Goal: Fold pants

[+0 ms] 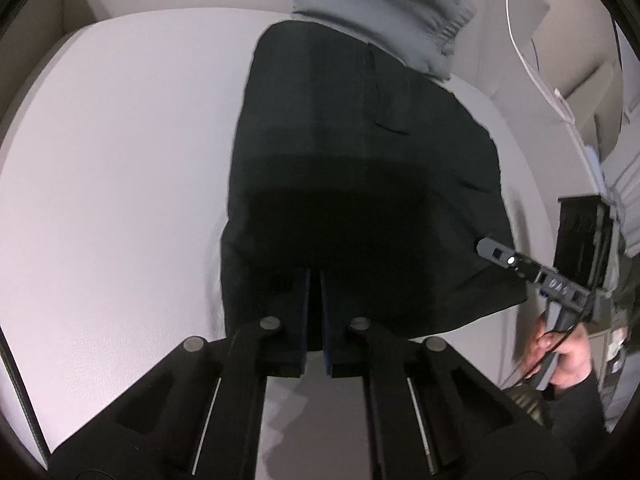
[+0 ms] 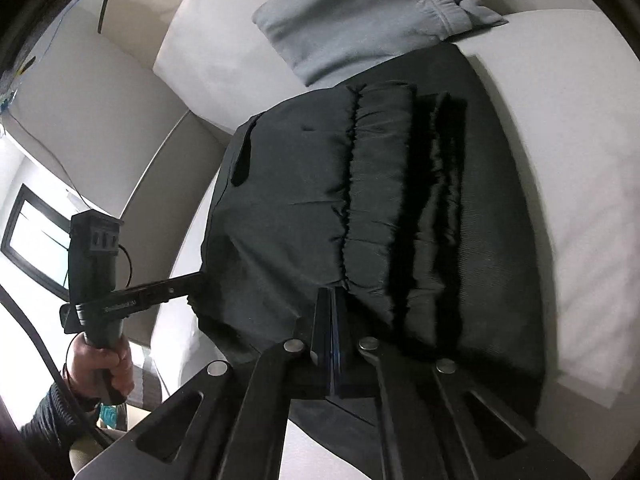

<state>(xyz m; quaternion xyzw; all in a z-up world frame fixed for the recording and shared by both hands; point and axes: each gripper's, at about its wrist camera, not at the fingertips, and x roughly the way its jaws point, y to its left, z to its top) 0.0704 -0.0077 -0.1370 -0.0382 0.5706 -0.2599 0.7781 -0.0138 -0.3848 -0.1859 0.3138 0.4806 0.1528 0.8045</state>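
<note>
Two hand-held grippers meet a pair of black pants [image 1: 360, 168] lying folded on a white counter [image 1: 120, 152].

In the left wrist view, the left gripper [image 1: 316, 276] points steeply down at the near edge of the pants, its two fingers drawn almost together with only a thin slit between them. The tips sit against dark cloth; whether any fabric is pinched there is hard to tell, black on black.

In the right wrist view, the right gripper [image 2: 332, 292] is closed too, its fingers pressed flat together, the tips at the gathered waistband [image 2: 376, 200] near the lower edge of the pants. Cloth between the pads cannot be made out.

Each gripper also shows in the other's camera: the right one comes in from the right edge of the left view, held by a hand [image 1: 568, 356] in a dark sleeve; the left one reaches the pants' side edge in the right view, its handle gripped by a hand [image 2: 100, 364].

Beyond the black pants, at the counter's far end, lies a grey garment [image 2: 360, 16] with a ribbed band, its edge touching or overlapping the pants.
</note>
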